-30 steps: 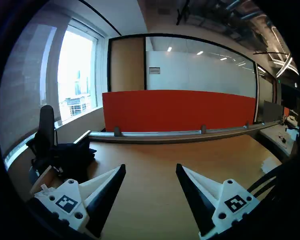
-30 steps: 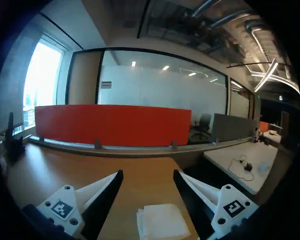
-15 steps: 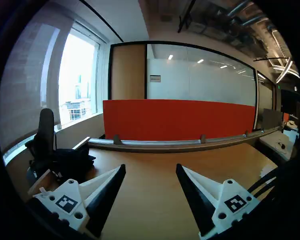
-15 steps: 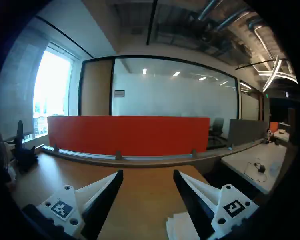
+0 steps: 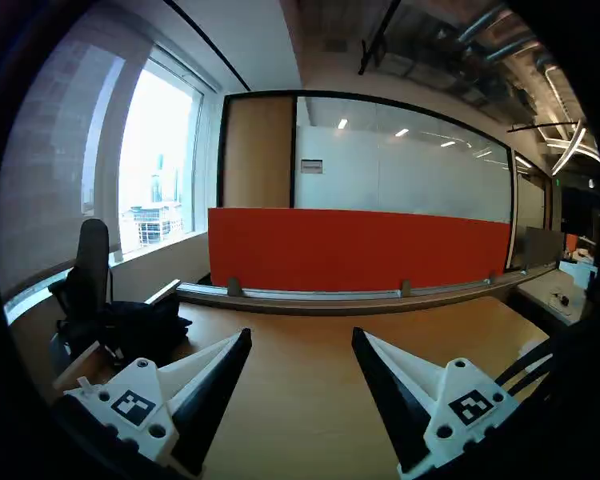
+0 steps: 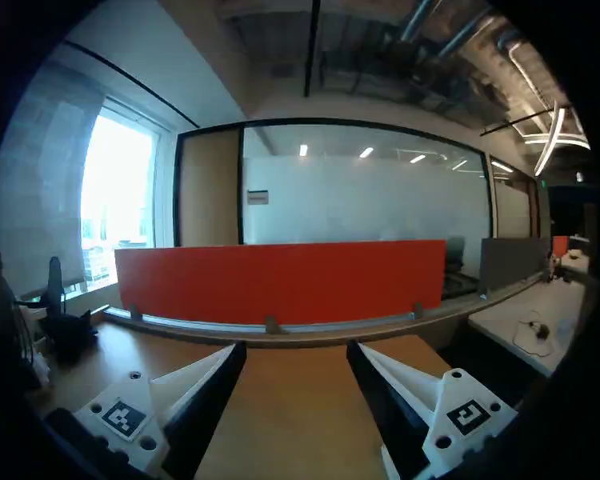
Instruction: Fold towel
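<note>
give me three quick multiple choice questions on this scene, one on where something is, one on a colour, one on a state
1. Where is the black bag?
A. on the desk, at its left side by the window
B. at the right edge
C. on the floor

2. What colour is the divider panel?
A. blue
B. red-orange
C. green

3. How is the left hand-held gripper?
A. shut on a towel
B. shut on a cup
C. open, holding nothing

Answers: 1 A, it lies at the left beneath the window; 2 B, the panel behind the desk is red-orange; 3 C, bare desk shows through the wide gap.
</note>
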